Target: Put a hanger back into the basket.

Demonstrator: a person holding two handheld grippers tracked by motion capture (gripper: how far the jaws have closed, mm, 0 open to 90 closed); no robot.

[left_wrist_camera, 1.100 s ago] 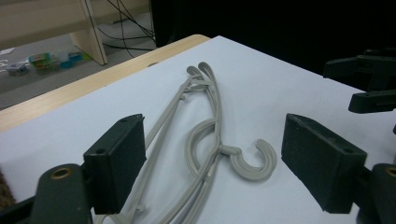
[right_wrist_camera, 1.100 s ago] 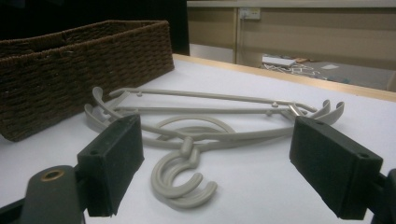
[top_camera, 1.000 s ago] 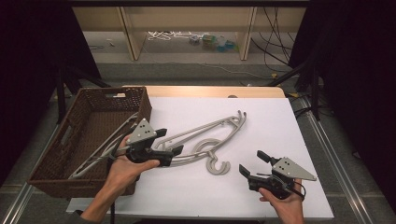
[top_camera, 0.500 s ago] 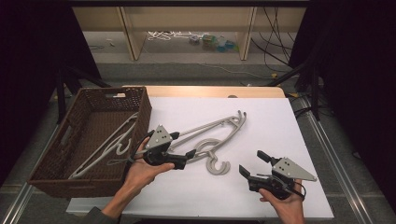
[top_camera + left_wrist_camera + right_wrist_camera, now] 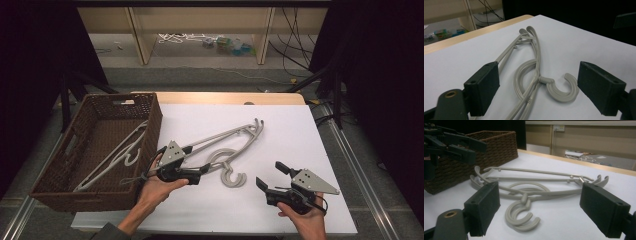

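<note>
Lying flat on the white tabletop (image 5: 300, 130) are the grey plastic hangers (image 5: 225, 145), looks like two stacked together, no brand or writing readable on them anywhere. Their long axis runs diagonally in the high view, from the near-left by the basket up to the far-right end with the little notched tips, and the hooks (image 5: 234, 177) curl out toward the person's side, opening roughly to the right.

The left tool (image 5: 197, 162) sits right at the near-left end of the hangers, jaws spread wide, not pinching anything; in the left gripper view the hangers (image 5: 534, 75) lie between the two black pads (image 5: 482, 90) with gaps on both sides. Can't tell if the lower jaw touches the plastic.

The right tool (image 5: 270, 177) is off to the right of the hooks, near but clearly apart, jaws also spread and empty. From the right gripper view the hangers (image 5: 536, 187) lie straight ahead with nothing in the way.

Just left of it all is the brown wicker basket (image 5: 152, 120), touching or almost touching the hanger end, with another hanger (image 5: 117, 157) of the same grey lying inside
</note>
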